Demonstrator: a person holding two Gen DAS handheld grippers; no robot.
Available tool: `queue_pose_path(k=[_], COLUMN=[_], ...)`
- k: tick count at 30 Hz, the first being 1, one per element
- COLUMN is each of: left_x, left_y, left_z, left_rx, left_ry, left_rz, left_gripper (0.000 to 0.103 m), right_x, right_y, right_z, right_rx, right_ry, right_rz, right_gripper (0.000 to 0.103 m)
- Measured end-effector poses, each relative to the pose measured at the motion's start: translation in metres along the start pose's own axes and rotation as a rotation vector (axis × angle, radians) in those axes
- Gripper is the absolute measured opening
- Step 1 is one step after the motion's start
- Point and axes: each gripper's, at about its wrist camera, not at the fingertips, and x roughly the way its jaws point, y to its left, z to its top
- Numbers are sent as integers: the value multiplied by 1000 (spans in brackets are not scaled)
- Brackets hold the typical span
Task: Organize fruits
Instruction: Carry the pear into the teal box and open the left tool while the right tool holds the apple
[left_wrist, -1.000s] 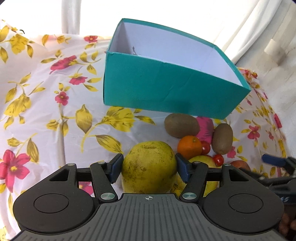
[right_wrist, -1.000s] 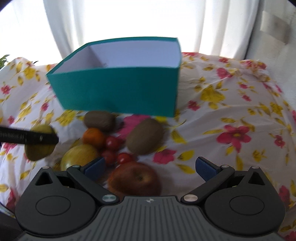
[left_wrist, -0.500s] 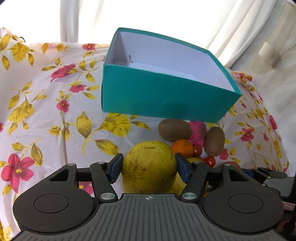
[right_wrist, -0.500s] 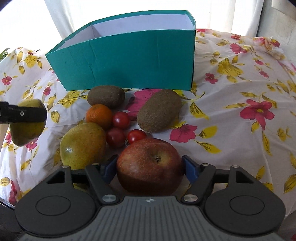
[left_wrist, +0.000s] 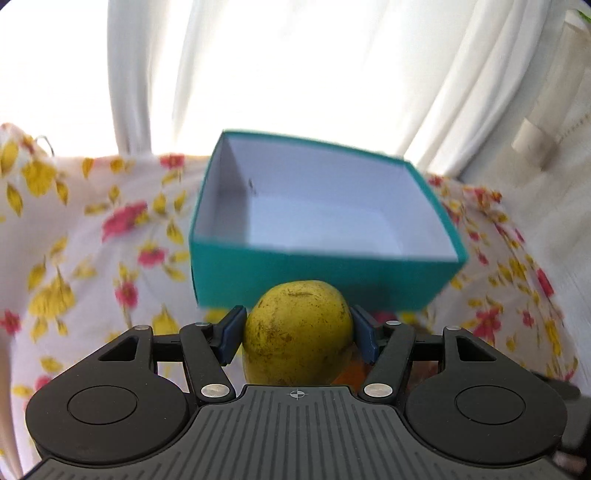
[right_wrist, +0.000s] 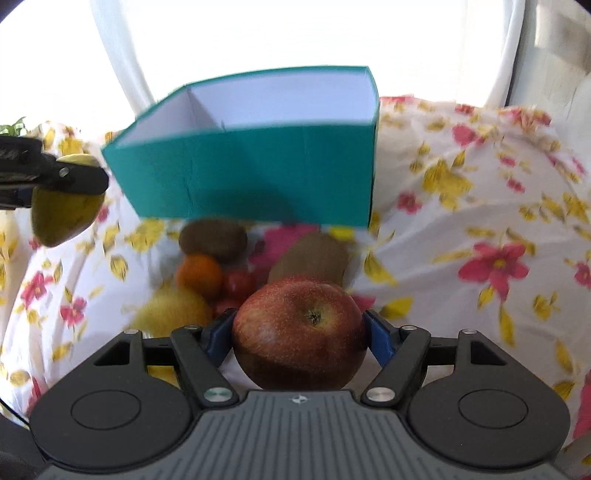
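Observation:
A yellow-green pear (left_wrist: 297, 332) sits between the blue pads of my left gripper (left_wrist: 298, 334), which is shut on it and holds it above the cloth, just in front of the teal box (left_wrist: 321, 284). The same pear (right_wrist: 62, 214) and left gripper (right_wrist: 55, 177) show at the left of the right wrist view. My right gripper (right_wrist: 299, 338) is shut on a red apple (right_wrist: 299, 332). Behind the apple lie two kiwis (right_wrist: 213, 238) (right_wrist: 310, 258), an orange (right_wrist: 199, 275), cherry tomatoes (right_wrist: 238, 282) and a yellow fruit (right_wrist: 171, 314). The box's white inside (left_wrist: 325, 218) holds nothing.
A floral cloth (right_wrist: 480, 229) with red flowers and yellow leaves covers the table. White curtains (left_wrist: 229, 74) hang behind the box against a bright window. A pale wall (left_wrist: 554, 155) runs along the right side.
My left gripper has risen with the pear, so I now look down into the box. The right gripper closed on the red apple, which sat loose between its wide jaws a second ago.

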Motion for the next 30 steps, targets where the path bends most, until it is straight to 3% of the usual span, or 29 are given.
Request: queue_pose_path(k=[7,15,30], left_x=[33,74,132], left_y=[-13,-24,-23], left_z=[44,60,49], left_rx=[18,54,92], left_ry=[-59,-74,33], left_rz=[81,170,239], left_gripper=[66,66,66], right_x=[-18,-30,-35], right_y=[-6,-16,-24], right_z=[17,34,49], right_rx=[27,48,64], right_ry=[-72,-142,-198], right_rz=[14,-5,-13], right_gripper=[73,73,73])
